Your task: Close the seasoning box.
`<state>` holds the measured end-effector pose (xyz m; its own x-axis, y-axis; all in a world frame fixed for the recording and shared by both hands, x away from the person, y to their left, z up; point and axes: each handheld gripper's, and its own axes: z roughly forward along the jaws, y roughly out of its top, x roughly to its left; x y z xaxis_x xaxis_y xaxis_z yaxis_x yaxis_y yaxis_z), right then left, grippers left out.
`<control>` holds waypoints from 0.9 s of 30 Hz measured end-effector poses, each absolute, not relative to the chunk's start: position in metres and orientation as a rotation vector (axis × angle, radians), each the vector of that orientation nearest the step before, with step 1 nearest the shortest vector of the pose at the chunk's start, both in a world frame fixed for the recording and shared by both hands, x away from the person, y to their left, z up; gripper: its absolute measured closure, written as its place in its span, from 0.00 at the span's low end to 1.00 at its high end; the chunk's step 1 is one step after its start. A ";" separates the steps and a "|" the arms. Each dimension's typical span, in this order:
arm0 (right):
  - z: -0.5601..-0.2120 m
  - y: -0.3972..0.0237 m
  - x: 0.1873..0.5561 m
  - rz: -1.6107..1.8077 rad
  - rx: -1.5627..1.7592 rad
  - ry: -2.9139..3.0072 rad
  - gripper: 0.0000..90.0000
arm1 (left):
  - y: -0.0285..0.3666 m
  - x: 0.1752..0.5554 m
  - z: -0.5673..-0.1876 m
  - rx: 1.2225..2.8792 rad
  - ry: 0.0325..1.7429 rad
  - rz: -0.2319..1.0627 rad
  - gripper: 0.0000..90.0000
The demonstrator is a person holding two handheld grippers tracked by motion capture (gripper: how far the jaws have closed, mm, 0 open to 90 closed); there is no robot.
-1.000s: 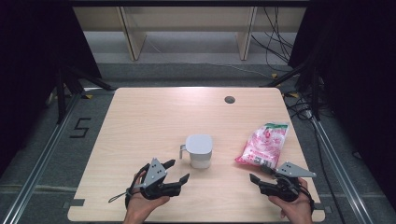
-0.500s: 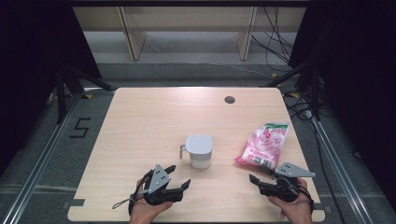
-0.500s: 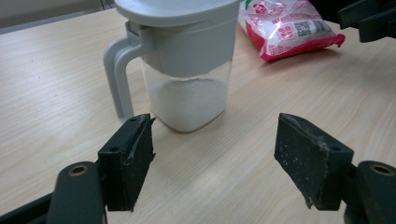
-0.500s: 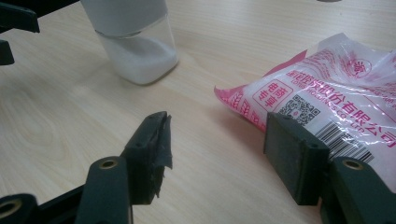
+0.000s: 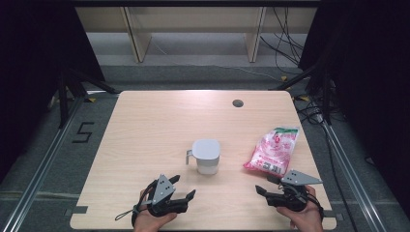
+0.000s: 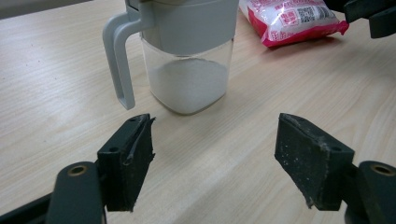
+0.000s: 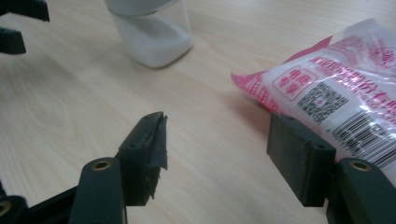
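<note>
Jaws of the left gripper (image 5: 181, 187) are spread wide with nothing between them; in the left gripper view (image 6: 215, 156) bare wood is seen in the gap, and the pads are kept just above the table (image 5: 145, 130). It is held at the near edge, left of centre, aimed toward the far right at the jar (image 5: 206, 156). Jaws of the right gripper (image 5: 265, 187) are likewise released, and have just been opening a little further; in the right gripper view (image 7: 217, 149) nothing is clamped between them, though the right-hand jaw is seen just in front of the near edge of the pink bag (image 7: 336, 88). This gripper is held at the near right corner of the table.

Between and beyond the two grippers, near the middle of the table, the jar (image 6: 187, 60) is stood upright: clear walls, a grey lid, a grey handle on its left side, and white powder filling its lower part. To its right the pink bag (image 5: 272, 151) is laid flat, apart from the jar, near the right edge. A small dark round hole (image 5: 237, 103) is seen at the far side of the table
</note>
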<state>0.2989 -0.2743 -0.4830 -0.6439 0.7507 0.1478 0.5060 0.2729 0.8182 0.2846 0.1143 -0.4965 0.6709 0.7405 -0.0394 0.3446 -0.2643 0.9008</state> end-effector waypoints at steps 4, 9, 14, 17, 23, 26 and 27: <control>-0.485 -0.273 0.293 1.255 1.099 2.345 0.40 | 0.116 0.283 -0.498 1.877 0.873 0.482 0.30; -0.488 -0.274 0.287 1.218 1.049 2.382 0.39 | 0.117 0.282 -0.501 1.882 0.870 0.472 0.29; -0.490 -0.273 0.279 1.183 1.070 2.399 0.38 | 0.119 0.280 -0.503 1.910 0.871 0.475 0.29; -0.491 -0.274 0.278 1.191 1.038 2.423 0.38 | 0.117 0.279 -0.506 1.882 0.884 0.450 0.29; -0.493 -0.273 0.274 1.142 1.019 2.436 0.36 | 0.113 0.277 -0.511 1.910 0.868 0.426 0.28; -0.494 -0.272 0.271 1.112 0.998 2.461 0.35 | 0.115 0.277 -0.513 1.928 0.874 0.435 0.28; -0.494 -0.271 0.268 1.120 1.017 2.466 0.35 | 0.115 0.277 -0.513 1.925 0.880 0.437 0.28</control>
